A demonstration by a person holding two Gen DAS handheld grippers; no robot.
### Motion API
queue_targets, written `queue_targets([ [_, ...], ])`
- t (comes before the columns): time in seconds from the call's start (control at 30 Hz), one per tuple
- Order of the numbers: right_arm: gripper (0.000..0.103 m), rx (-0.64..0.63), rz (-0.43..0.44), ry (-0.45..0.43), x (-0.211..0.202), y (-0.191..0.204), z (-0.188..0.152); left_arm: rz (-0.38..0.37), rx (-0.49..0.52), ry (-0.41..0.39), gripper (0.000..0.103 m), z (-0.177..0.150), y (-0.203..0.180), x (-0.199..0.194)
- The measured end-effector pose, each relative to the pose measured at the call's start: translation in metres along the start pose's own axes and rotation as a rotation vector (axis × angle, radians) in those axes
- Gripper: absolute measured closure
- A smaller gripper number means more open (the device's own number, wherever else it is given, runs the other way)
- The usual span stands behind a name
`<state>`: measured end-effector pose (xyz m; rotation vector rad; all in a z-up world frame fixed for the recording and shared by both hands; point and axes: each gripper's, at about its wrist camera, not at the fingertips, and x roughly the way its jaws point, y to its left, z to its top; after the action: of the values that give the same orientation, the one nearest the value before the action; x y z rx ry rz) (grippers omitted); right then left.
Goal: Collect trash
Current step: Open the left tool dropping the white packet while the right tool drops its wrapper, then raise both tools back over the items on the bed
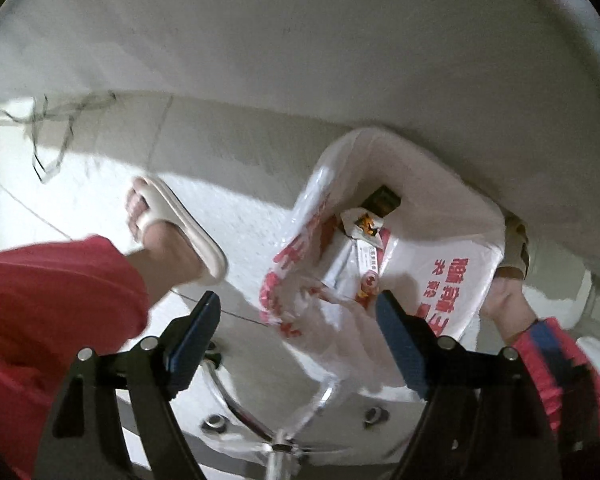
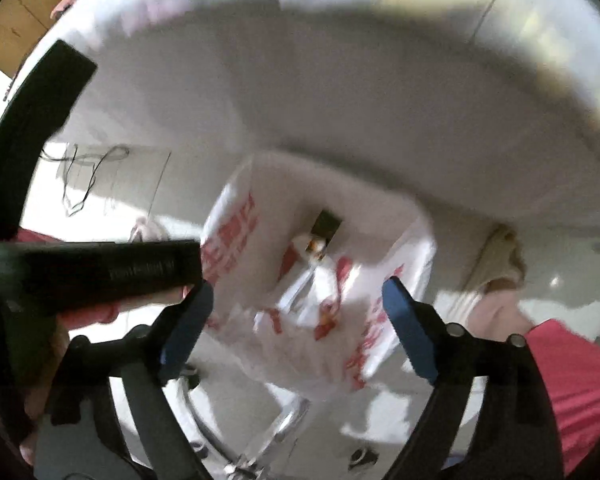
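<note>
Your left gripper (image 1: 298, 330) and right gripper (image 2: 298, 316) both gape wide, holding nothing. Below them sits the white plastic bag with red print (image 1: 440, 280), mouth open, trash inside, on pale floor (image 1: 236, 216) under a round white table (image 1: 300, 60).

We see red Chinese characters printed on the white plastic bag (image 1: 452, 276), upside down and not legible to us. Small print on the packet (image 1: 370, 256) inside is too blurred.
</note>
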<state>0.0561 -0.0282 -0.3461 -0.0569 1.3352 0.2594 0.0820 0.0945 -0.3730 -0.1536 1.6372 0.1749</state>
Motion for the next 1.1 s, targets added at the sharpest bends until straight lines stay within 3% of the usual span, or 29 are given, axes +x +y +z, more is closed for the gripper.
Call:
queue_targets([
  [0.23, 0.015, -0.065, -0.040, -0.058, -0.051, 0.008, -0.010, -0.032, 0.077, -0.192, 0.024, -0.029, -0.006, -0.068],
  [0.43, 0.015, -0.065, -0.053, -0.160, -0.105, 0.006, -0.015, -0.054, 0.140, -0.234, 0.023, -0.048, -0.015, -0.114],
  [0.67, 0.013, -0.107, -0.060, -0.238, -0.164, -0.005, -0.014, -0.058, 0.240, -0.337, 0.022, -0.055, -0.025, -0.181],
  [0.73, 0.013, -0.097, -0.023, -0.254, -0.182, -0.015, -0.013, -0.062, 0.249, -0.356, 0.022, -0.050, -0.025, -0.204],
  [0.83, 0.013, -0.058, 0.107, -0.298, -0.215, -0.037, -0.009, -0.049, 0.264, -0.362, 0.022, -0.039, -0.024, -0.229],
  [0.93, 0.013, -0.086, 0.053, -0.375, -0.252, -0.049, -0.002, -0.040, 0.309, -0.377, 0.022, -0.029, -0.027, -0.252],
  [1.03, 0.013, -0.148, -0.038, -0.451, -0.287, -0.060, 0.007, -0.085, 0.350, -0.400, 0.022, -0.017, -0.029, -0.281],
  [1.1, 0.013, -0.178, -0.054, -0.477, -0.300, -0.067, 0.012, -0.128, 0.369, -0.405, 0.022, -0.005, -0.033, -0.303],
])
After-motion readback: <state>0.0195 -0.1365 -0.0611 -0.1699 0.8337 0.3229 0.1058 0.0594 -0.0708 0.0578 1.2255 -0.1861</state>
